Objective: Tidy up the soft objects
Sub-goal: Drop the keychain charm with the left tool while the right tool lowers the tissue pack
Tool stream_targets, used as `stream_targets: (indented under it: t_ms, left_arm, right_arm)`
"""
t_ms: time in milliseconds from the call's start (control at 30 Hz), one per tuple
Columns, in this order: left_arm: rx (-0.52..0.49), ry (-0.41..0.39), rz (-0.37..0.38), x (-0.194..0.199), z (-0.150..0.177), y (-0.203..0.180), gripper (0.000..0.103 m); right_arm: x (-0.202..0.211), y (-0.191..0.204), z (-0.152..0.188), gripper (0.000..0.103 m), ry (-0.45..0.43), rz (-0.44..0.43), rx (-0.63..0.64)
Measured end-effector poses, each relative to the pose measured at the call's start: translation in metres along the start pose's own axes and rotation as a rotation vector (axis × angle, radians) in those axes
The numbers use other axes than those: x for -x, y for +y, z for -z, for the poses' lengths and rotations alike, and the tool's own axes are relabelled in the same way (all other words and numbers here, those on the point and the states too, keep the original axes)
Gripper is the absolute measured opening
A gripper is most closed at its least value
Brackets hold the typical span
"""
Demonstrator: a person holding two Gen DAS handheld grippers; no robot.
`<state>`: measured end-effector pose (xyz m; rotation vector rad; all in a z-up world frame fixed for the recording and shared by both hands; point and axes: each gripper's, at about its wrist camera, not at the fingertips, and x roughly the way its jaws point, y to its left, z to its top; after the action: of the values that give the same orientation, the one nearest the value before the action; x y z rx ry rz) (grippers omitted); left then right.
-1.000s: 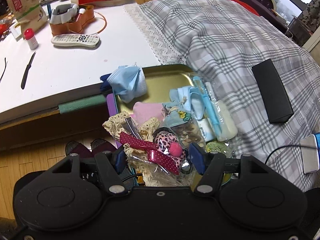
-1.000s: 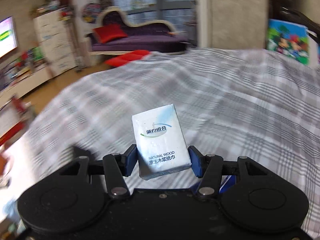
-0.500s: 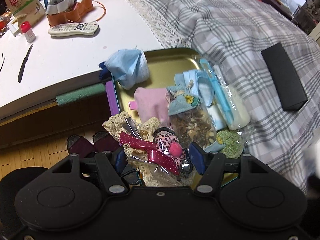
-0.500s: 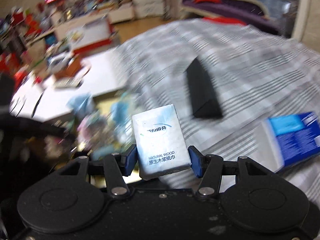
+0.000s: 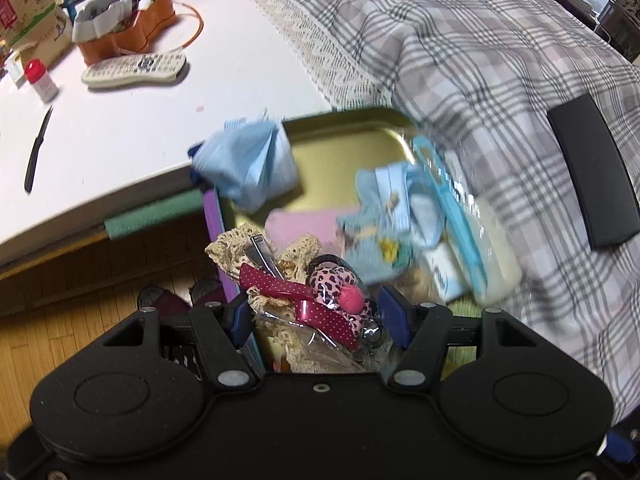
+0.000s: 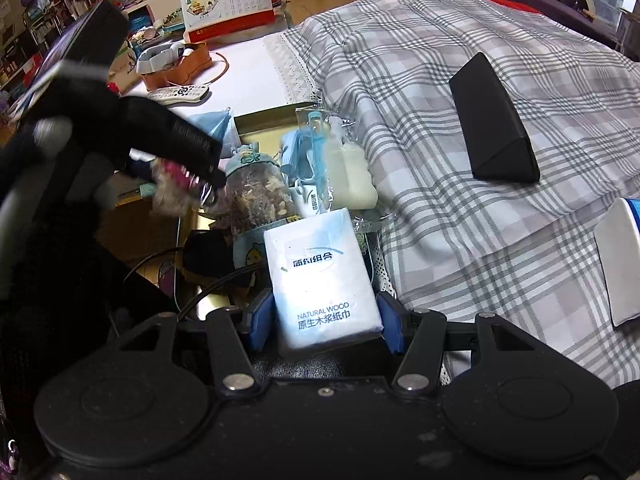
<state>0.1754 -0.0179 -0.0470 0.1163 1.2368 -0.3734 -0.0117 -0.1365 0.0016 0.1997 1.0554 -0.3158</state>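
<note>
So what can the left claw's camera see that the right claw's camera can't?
Only the left wrist view shows the black knife on the white table and the left claw closed on a bag of hair bows. Only the right wrist view shows the tissue pack in the right claw. Both show the gold tray and the remote.

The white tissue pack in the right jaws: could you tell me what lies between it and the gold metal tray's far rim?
In the right wrist view, a jar of dried bits and blue-and-white packets.
</note>
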Motion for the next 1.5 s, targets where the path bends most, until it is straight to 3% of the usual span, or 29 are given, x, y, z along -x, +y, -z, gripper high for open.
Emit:
stream_targets:
  t_ms: [500,633,733,1033,1100,1167,1500]
  left_arm:
    - [0.006,0.003,-0.039,-0.029,-0.077,-0.018,0.06]
    - [0.001,0.002,-0.039,-0.037,-0.087,-0.021,0.066]
    - [0.001,0.0,-0.033,-0.041,-0.09,-0.022,0.072]
    - [-0.003,-0.015,-0.053,-0.037,-0.088,-0.015,0.073]
    - [-0.005,-0.017,-0.054,-0.035,-0.086,-0.014,0.073]
    - [-0.005,-0.02,-0.057,-0.031,-0.083,-0.013,0.073]
    - [-0.051,-0.041,-0.068,-0.012,-0.058,-0.024,0.073]
  right_arm:
    - [-0.019,-0.005,-0.038,0.054,-0.038,-0.02,-0.014]
    - [-0.029,-0.005,-0.052,0.054,-0.038,-0.026,-0.013]
    - [-0.038,-0.004,-0.062,0.054,-0.037,-0.032,-0.009]
    - [-0.062,0.003,-0.09,0.052,-0.062,-0.053,-0.014]
    - [-0.064,0.005,-0.095,0.066,-0.078,-0.042,-0.018]
    - [-0.065,0.004,-0.098,0.066,-0.08,-0.04,-0.027]
    - [-0.042,-0.007,-0.073,0.066,-0.082,-0.003,-0.039]
